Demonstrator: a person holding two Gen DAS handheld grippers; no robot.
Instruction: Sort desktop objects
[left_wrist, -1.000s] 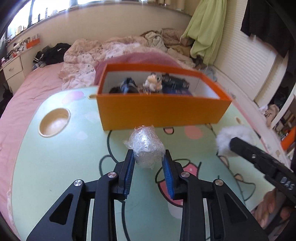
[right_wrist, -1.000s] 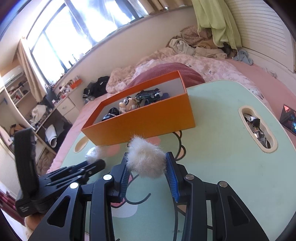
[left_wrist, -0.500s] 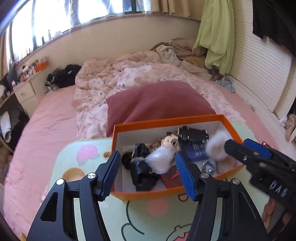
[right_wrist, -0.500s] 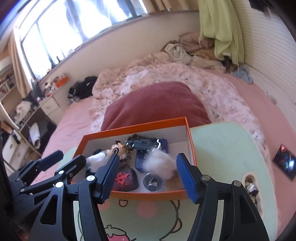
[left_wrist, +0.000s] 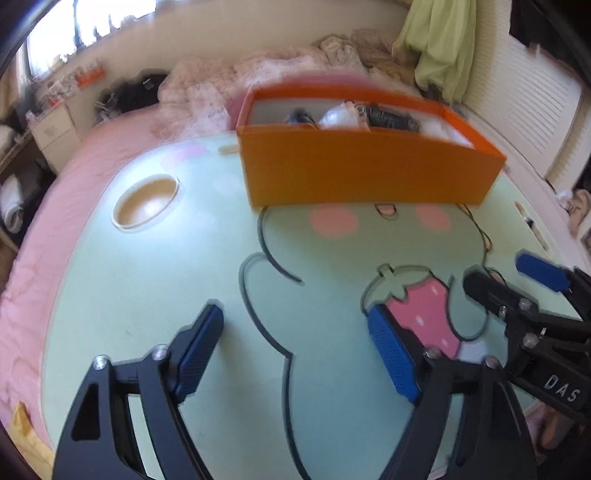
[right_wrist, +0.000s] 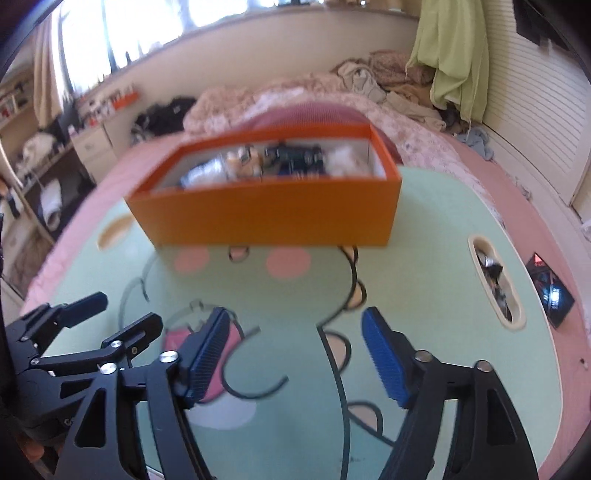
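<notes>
Bedroom setting, mint-green desk (left_wrist: 155, 266) with cartoon print sitting on a pink bed (left_wrist: 44, 236). Left wrist view: orange box (left_wrist: 369, 173) at desk's far edge, holding a plastic-wrapped ball (left_wrist: 338, 118) among blurred dark items; round cup recess (left_wrist: 146, 201) at left. Left gripper (left_wrist: 295, 350) jaws have just been opening, now spread wide, nothing between them, bare desk below. Right wrist view: same box (right_wrist: 269, 212), white fluffy ball (right_wrist: 341, 160) inside at its right end; slot recess (right_wrist: 495, 280) at desk's right. Right gripper (right_wrist: 295, 354) jaws likewise just opening, spread, empty. Window (right_wrist: 155, 26) and green cloth (right_wrist: 454, 55) behind.
</notes>
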